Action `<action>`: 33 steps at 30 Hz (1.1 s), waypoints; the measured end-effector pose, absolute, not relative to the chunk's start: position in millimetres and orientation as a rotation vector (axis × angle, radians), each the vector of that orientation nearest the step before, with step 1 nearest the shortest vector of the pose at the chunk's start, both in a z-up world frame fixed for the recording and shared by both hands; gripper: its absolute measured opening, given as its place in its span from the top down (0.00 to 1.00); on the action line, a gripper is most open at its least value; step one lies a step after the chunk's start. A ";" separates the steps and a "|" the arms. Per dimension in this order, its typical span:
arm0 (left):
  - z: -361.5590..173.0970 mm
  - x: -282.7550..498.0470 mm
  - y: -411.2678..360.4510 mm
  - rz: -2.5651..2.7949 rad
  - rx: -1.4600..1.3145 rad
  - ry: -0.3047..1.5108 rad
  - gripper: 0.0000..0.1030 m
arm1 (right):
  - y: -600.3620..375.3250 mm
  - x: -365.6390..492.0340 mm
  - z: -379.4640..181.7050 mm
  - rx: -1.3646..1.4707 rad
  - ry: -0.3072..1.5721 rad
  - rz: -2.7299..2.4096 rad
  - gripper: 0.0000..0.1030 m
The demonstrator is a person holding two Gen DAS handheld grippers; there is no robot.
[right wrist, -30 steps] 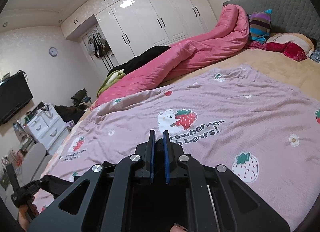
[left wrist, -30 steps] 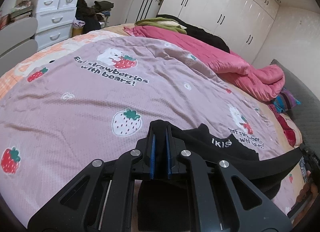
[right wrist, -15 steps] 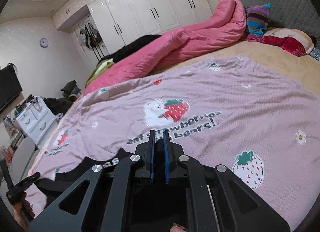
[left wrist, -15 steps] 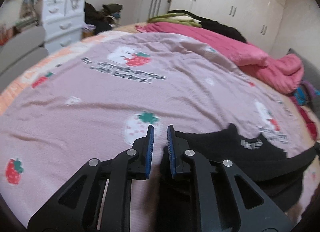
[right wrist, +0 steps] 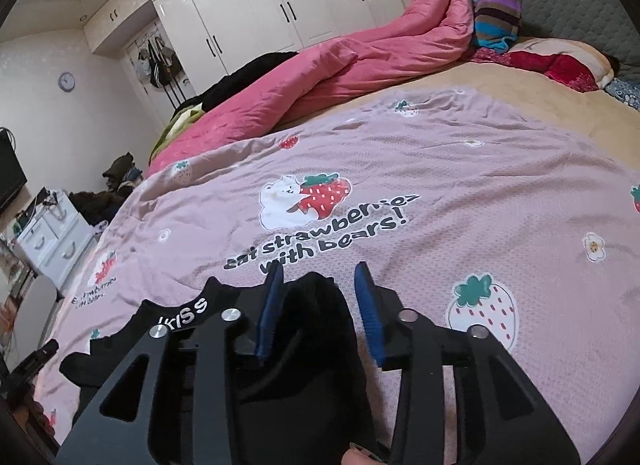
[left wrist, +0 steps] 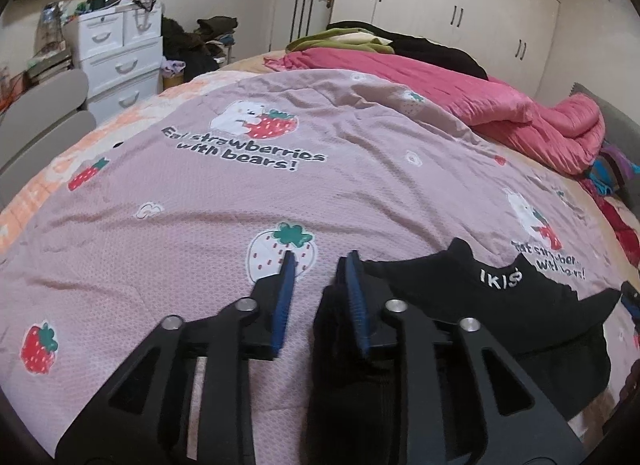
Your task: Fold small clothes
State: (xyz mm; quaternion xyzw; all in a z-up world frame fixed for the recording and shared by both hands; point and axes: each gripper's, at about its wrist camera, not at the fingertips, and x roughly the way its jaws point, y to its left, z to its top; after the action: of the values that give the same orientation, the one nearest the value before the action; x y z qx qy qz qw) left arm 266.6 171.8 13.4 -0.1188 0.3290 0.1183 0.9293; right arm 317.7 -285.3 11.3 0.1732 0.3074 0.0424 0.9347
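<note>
Both my grippers were letting go of the black top on the strawberry blanket.

Left wrist view: my left gripper (left wrist: 318, 285) had its jaws opening, with only bare pink strawberry blanket (left wrist: 192, 201) showing in the gap. The black garment (left wrist: 492, 305) with white lettering lay flat just right of my right-hand finger, near the blanket's near edge, its cloth running under that finger. The pink quilt (left wrist: 480, 105) was bunched along the far edge of the bed. Right wrist view: my right gripper (right wrist: 320, 289) was opening too, and a bunched fold of the black garment (right wrist: 316, 329) sat between the blue pads, touching the left one and clear of the right. The rest of it spread out to the left, toward the blanket's near left corner.
</note>
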 end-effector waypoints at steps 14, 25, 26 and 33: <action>12.3 240.0 98.8 0.004 -0.144 0.700 0.78 | -267.6 280.8 31.7 0.188 0.605 0.133 0.84; -43.7 250.7 70.1 0.018 0.037 0.866 0.92 | -221.9 296.2 -23.6 -0.081 0.850 0.151 0.84; -45.4 252.6 71.3 0.023 0.038 0.870 0.92 | -220.6 300.9 -32.0 -0.083 0.872 0.151 0.84; -47.4 274.8 80.9 0.051 0.033 0.872 0.91 | -217.6 328.3 -43.3 -0.005 0.894 0.206 0.84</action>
State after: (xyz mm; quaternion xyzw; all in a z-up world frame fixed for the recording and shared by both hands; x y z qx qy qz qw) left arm 274.8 80.9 -47.4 0.0161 0.4221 0.0249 0.9060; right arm 328.3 -217.6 -43.3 -0.0024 0.4315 0.0995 0.8966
